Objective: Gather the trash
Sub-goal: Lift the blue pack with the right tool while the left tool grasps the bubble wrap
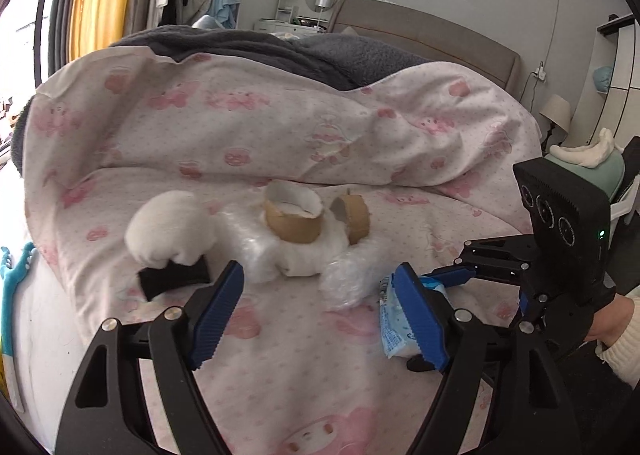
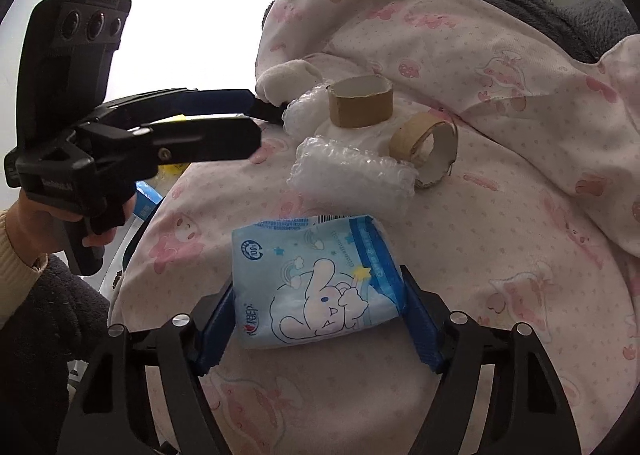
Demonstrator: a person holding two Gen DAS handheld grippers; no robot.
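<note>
Landmark: the blue tissue pack lies flat on the pink quilt, at the near edge of the bed.
Right hand-held gripper: your two blue pads stand on either side of the tissue pack, and they seem to touch its edges. The pack looks a little wrinkled there, so I judge the grip is just made.
Left hand-held gripper: it is rather wide and holds nothing. It points at the trash behind the tissue pack.
Other trash: behind the tissue pack lies a bubble wrap. Further behind stands a cardboard ring on a white tissue. A second cardboard ring lies on its side, to the right behind the pack. A white fluffy thing with a black part lies far behind, to the left.
Step in hand: you are taking the tissue pack, in my judgement.
How to do it well: squeeze gently, because the pack is soft and can fold or slip out. Lift it straight up, so the quilt does not come with it.
Care: keep your left hand-held gripper away from the rings, they can roll easily.
Bin: I cannot see any in these views.
</note>
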